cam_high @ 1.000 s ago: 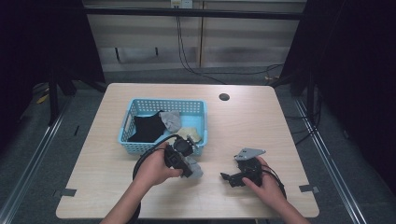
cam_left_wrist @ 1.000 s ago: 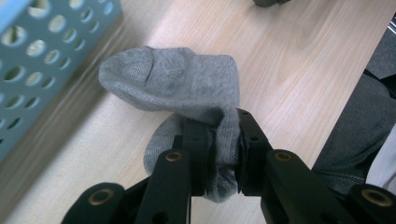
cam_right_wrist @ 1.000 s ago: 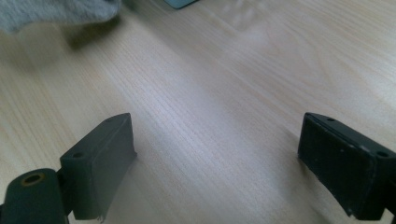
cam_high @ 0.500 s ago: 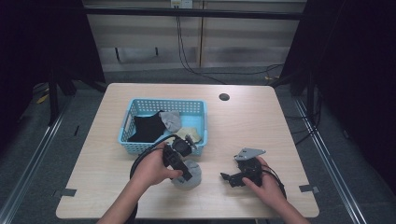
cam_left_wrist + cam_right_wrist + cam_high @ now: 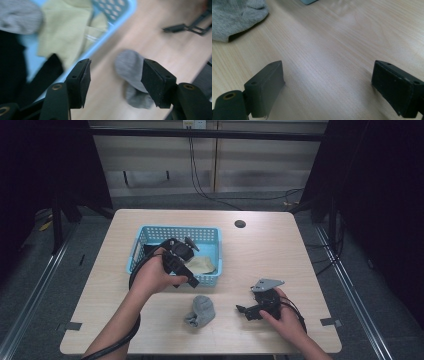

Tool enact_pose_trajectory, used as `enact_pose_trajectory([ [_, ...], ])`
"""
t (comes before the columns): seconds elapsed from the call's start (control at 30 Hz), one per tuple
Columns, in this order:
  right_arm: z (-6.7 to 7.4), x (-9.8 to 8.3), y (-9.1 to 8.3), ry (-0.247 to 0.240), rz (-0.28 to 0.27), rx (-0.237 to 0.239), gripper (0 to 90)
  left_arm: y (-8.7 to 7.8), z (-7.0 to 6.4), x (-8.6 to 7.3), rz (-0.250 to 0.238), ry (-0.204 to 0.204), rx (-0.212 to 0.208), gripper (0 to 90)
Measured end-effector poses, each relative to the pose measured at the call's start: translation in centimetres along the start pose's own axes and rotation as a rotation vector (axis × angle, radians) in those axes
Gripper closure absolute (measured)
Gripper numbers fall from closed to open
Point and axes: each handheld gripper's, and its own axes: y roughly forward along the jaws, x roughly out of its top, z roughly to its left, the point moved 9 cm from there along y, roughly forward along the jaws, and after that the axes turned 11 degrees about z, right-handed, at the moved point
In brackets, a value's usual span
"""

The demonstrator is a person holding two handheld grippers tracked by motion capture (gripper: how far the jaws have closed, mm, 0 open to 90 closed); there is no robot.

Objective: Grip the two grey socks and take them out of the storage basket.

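The right gripper rested low on the table, jaws spread wide and empty, aimed toward the grey sock lying just beside it on the person's left. The sock lay crumpled on the bare wood, near the front wall of the blue basket. Farther off, the left gripper hovered at the basket's front rim, jaws apart and empty. By appearance the right gripper was nearer the sock; remaining clothes lay inside the basket.
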Motion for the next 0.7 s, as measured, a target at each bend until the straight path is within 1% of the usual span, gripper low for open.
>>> enact_pose_trajectory([
  [0.23,0.1,0.0,0.0,0.004,0.002,0.003,10.4,0.6,4.0,1.4,-0.033,-0.099,0.021,36.5],
  [0.27,0.0,0.0,0.0,0.004,0.003,0.002,10.4,0.6,4.5,1.6,-0.035,-0.106,0.026,36.4],
  [0.3,0.1,0.0,0.0,0.004,0.003,0.003,10.4,0.8,5.1,1.9,-0.050,-0.122,0.031,36.4],
  [0.37,0.0,0.0,0.0,0.000,-0.001,0.001,10.4,1.1,6.2,2.2,-0.060,-0.146,0.041,36.4],
  [0.43,0.0,0.0,0.0,0.001,0.000,0.000,10.4,1.6,7.2,2.6,-0.073,-0.153,0.051,35.9],
  [0.47,0.0,0.0,0.0,0.000,-0.001,0.001,10.4,1.8,7.7,2.8,-0.088,-0.178,0.055,35.3],
  [0.5,0.0,0.0,0.0,0.000,-0.001,0.000,10.4,2.0,8.1,3.0,-0.094,-0.185,0.060,34.4],
  [0.53,0.0,0.0,0.0,0.000,-0.001,0.001,10.4,2.3,8.6,3.2,-0.101,-0.189,0.066,34.0],
  [0.63,0.0,0.0,0.0,0.000,0.000,0.000,10.4,3.0,9.9,3.8,-0.117,-0.219,0.088,33.4],
  [0.7,0.0,0.0,0.0,0.000,-0.001,0.001,10.4,3.4,10.8,4.2,-0.125,-0.237,0.116,32.7],
])
